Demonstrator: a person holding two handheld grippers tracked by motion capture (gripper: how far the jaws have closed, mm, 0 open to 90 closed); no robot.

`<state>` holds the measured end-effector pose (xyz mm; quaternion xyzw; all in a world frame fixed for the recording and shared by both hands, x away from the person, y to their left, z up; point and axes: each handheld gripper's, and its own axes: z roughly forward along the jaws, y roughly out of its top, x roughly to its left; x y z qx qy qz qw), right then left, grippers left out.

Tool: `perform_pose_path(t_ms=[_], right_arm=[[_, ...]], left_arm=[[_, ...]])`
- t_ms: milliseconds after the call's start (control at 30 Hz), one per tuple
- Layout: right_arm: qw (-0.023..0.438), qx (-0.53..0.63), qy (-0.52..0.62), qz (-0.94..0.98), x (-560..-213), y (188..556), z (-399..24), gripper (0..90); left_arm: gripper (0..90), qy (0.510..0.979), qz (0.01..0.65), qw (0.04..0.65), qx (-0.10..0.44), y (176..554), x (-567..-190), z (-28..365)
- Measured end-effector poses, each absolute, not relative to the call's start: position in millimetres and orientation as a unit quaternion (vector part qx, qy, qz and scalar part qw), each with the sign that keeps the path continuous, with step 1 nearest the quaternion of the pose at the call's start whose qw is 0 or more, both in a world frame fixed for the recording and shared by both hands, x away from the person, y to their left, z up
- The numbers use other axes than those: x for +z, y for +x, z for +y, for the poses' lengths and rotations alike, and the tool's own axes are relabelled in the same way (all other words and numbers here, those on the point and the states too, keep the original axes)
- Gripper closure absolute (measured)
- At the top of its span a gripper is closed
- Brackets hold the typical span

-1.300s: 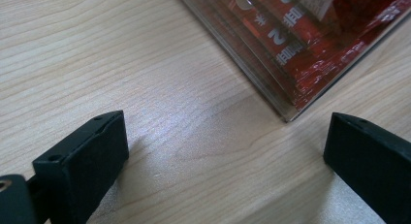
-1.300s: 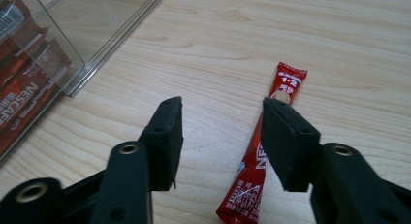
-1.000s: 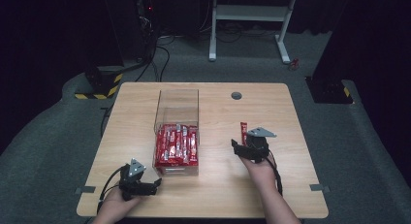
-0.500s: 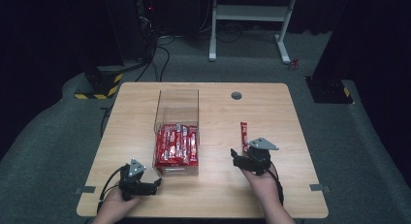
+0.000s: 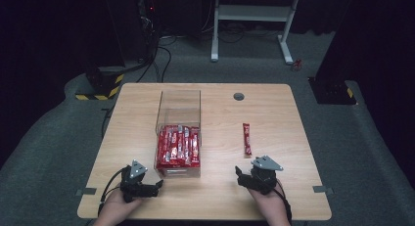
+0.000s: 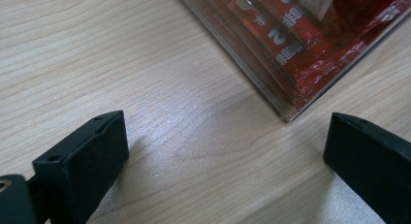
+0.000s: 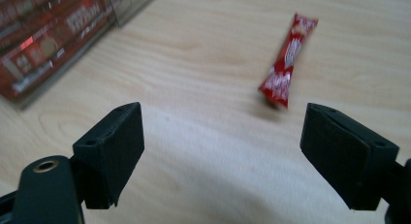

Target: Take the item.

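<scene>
A single red snack packet point(image 5: 246, 138) lies flat on the wooden table point(image 5: 293, 113), right of a clear plastic box point(image 5: 179, 101) that holds several red packets point(image 5: 178, 146). My right gripper point(image 5: 241, 177) rests near the front edge, a short way behind that packet. In the right gripper view its jaws point(image 7: 223, 124) stand open and empty, with the packet point(image 7: 286, 64) ahead and slightly right, untouched. My left gripper point(image 5: 156, 185) sits at the front left, just short of the box's near corner point(image 6: 291, 112). It is open point(image 6: 223, 136) over bare wood.
A round cable hole point(image 5: 238, 96) is in the table's far edge. The box point(image 7: 48, 35) stands to the left in the right gripper view. Grey floor, a white desk frame point(image 5: 254, 20) and dark equipment lie beyond the table.
My right gripper has drawn back toward the table's front edge, away from the single packet, which stays lying on the wood. The left gripper has not moved.
</scene>
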<state>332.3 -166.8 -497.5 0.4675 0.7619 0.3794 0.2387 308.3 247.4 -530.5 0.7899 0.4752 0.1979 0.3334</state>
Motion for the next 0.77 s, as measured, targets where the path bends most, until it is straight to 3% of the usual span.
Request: perform_pose_path(t_ms=[333, 467, 767], right_arm=[[0.236, 0.345, 0.475, 0.774, -522.5, 317.0, -178.3, 14.7], [0.204, 0.321, 0.485, 0.788, -524.9, 324.4, -177.6, 13.0], [0.208, 0.319, 0.490, 0.784, -525.3, 331.0, -173.5, 12.4]], left_arm=[[2.5, 0.790, 0.475, 0.333, 0.198, 308.3, -530.6, 247.3], [2.5, 0.790, 0.474, 0.333, 0.199, 308.3, -530.5, 247.4], [2.6, 0.789, 0.477, 0.332, 0.199, 308.9, -530.5, 247.0]])
